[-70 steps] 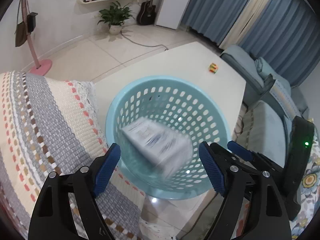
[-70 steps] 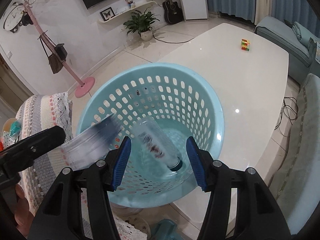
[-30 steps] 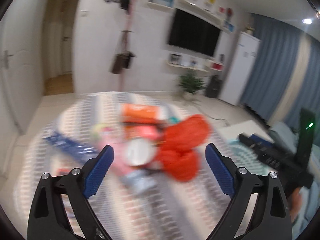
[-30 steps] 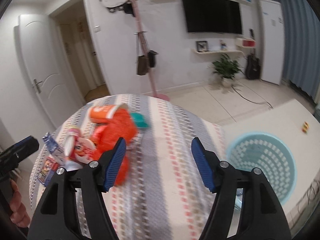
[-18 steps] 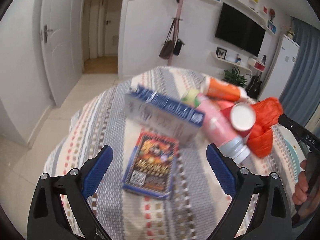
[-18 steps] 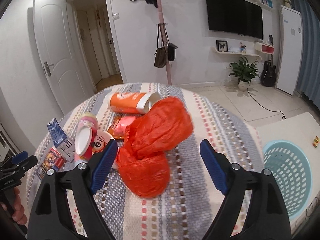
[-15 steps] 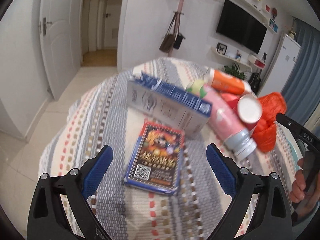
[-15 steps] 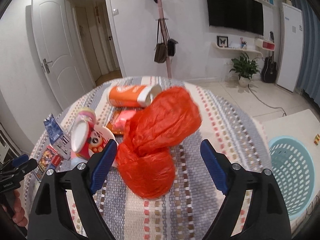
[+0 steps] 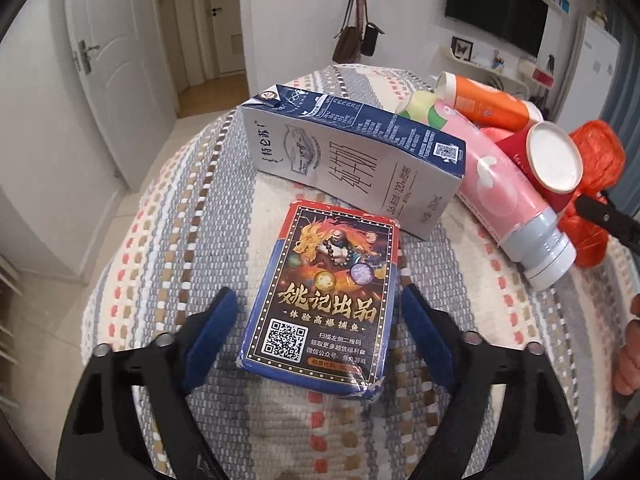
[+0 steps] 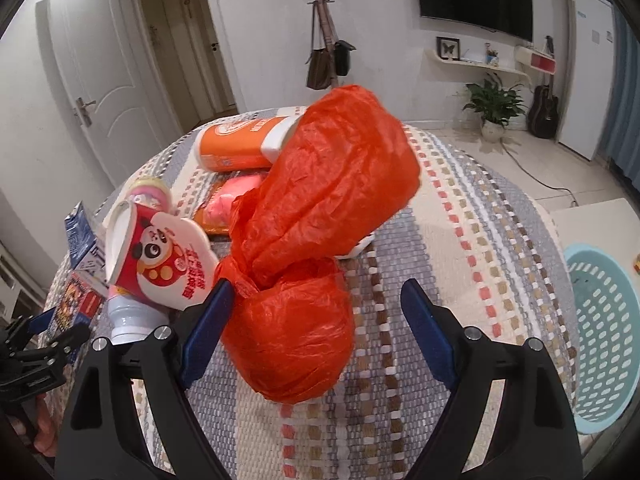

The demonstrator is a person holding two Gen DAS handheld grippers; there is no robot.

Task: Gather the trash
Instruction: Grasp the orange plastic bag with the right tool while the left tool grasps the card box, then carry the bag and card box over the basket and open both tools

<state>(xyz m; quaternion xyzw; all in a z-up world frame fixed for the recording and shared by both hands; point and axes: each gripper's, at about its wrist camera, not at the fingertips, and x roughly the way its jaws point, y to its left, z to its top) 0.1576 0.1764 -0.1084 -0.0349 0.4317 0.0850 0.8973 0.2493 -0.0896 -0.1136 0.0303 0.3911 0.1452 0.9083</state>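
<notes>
Trash lies on a striped woven cloth [image 9: 168,248]. My left gripper [image 9: 320,320] is open, its fingers on either side of the near end of a flat card box [image 9: 324,292]. Behind it lie a white and blue milk carton [image 9: 352,160], a pink bottle [image 9: 500,196], a red paper cup [image 9: 548,168] and an orange cup [image 9: 488,104]. My right gripper [image 10: 316,316] is open around the lower lobe of an orange plastic bag [image 10: 320,216]. The red cup [image 10: 160,260] and orange cup [image 10: 240,148] also show in the right wrist view.
A light blue perforated basket [image 10: 604,320] stands low at the right beside the cloth-covered surface, on a white table [image 10: 588,216]. The left gripper and hand [image 10: 36,352] show at the far left of the right wrist view. A door, coat rack and TV wall lie behind.
Both grippers swung from over the basket back to the cloth. The left has closed in on the card box, the right on the orange bag. Both stay open.
</notes>
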